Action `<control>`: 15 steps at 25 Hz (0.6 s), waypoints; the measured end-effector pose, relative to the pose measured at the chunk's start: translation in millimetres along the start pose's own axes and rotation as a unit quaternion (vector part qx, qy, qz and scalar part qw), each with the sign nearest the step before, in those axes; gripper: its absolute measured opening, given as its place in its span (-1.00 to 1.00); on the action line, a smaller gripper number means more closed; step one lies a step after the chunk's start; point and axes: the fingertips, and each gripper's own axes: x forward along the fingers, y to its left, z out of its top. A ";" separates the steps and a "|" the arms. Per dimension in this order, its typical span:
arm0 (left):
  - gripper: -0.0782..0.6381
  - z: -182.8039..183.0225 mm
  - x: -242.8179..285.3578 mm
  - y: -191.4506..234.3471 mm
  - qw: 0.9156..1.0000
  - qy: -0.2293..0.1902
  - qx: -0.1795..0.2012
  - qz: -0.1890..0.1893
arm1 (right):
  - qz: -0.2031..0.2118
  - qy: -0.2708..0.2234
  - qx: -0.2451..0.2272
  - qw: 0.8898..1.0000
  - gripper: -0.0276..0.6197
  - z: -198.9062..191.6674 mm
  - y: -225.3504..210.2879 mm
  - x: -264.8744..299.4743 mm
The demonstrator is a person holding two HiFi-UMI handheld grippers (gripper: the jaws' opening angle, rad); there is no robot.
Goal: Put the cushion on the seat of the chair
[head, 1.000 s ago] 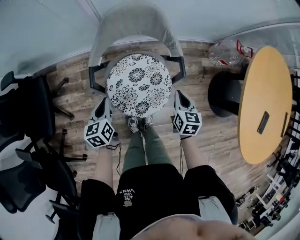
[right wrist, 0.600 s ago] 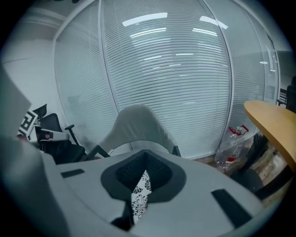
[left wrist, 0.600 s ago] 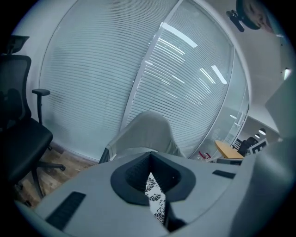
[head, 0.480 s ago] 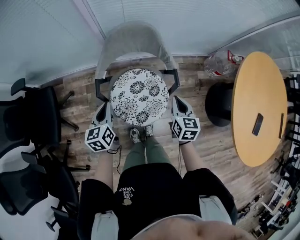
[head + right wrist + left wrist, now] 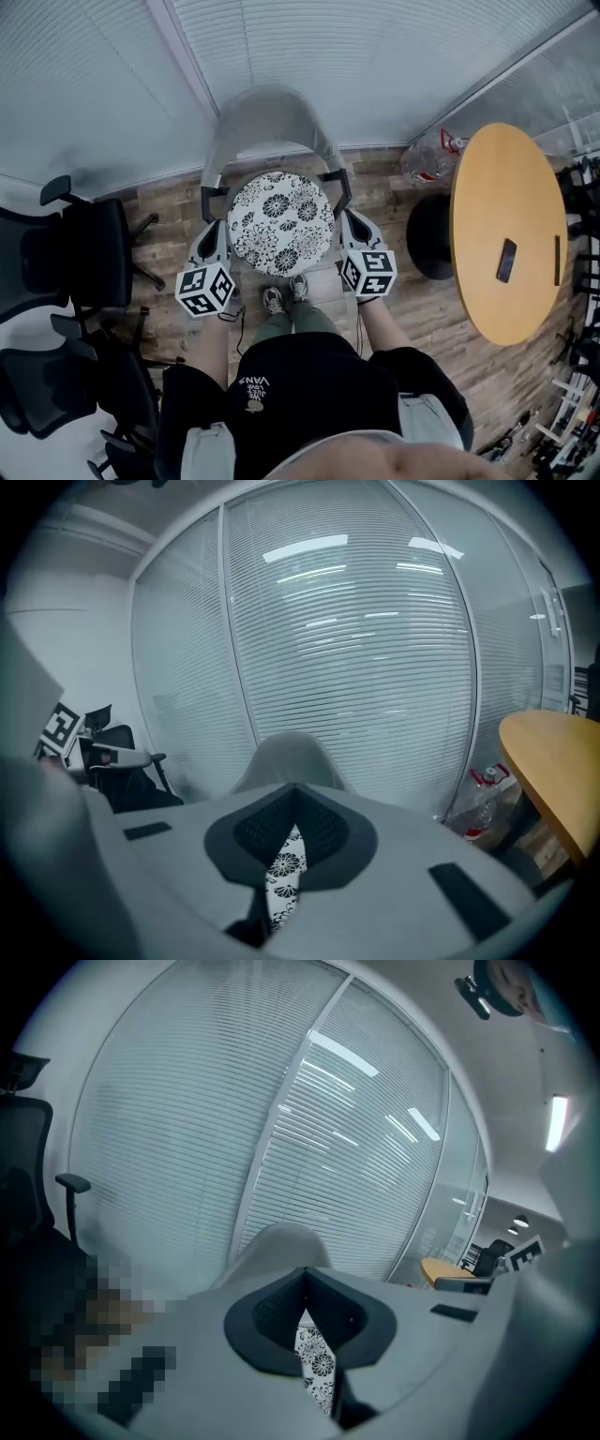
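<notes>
Hanging over the seat of the grey chair (image 5: 272,117), the round cushion (image 5: 281,223) with black and white flowers is held flat by its two sides. Its left edge is pinched by the left gripper (image 5: 216,246), whose jaws are closed tight on the cloth. Its right edge is pinched the same way by the right gripper (image 5: 351,234). In the right gripper view a thin strip of the flower cloth is seen squeezed between the dark pads (image 5: 323,834). The curved back of the chair is seen just behind the cushion. Whether the seat is touched by the cushion cannot be told from above. Two shoes (image 5: 286,298) are seen on the wooden floor (image 5: 394,309) just in front of the chair. A round yellow table (image 5: 506,197) is placed well to the right, with a small dark flat thing (image 5: 506,260) laid on it. Black office chairs (image 5: 89,253) are parked at the left.
</notes>
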 end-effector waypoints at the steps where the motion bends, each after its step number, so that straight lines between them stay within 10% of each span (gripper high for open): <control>1: -0.75 4.9 -1.5 -2.4 1.000 -0.005 0.004 -0.002 | 0.002 -0.003 -0.002 1.000 -0.86 3.3 1.6 -1.8; 15: -0.75 60.6 -26.0 -38.8 0.997 -0.058 0.043 -0.023 | 0.004 -0.078 -0.016 0.997 -0.86 72.2 0.0 -30.6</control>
